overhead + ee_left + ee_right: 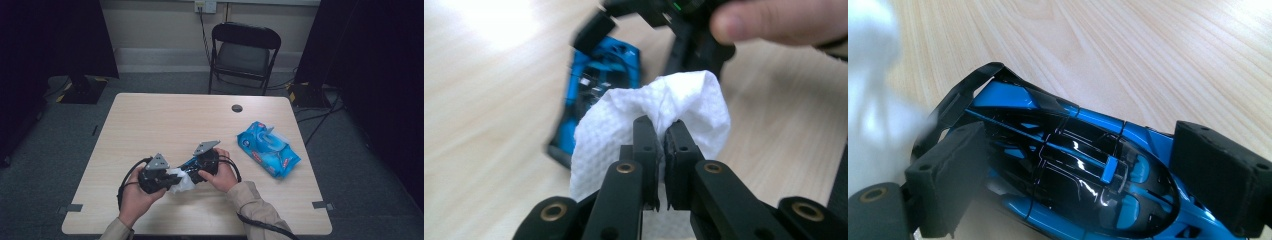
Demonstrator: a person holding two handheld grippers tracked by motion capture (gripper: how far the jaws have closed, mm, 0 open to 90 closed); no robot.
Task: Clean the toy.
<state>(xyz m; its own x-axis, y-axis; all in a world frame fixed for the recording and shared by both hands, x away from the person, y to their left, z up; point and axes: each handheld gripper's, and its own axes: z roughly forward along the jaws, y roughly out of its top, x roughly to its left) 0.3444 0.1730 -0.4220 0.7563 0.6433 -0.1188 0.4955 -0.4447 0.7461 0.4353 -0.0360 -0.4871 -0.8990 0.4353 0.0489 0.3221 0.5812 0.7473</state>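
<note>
Car (1068,170) lies level, clamped across its sides by right gripper (1088,170). Left gripper (663,135) pinches wipe (649,107) beside it. High view adds wipe pack (267,148) on table (165,120).

Held: we see a blue toy car (1068,170) between the right gripper (1098,175) pads, on both sides.
Surface: wooden table (1148,60).
Left edge: blurred white wipe (870,100).
</note>
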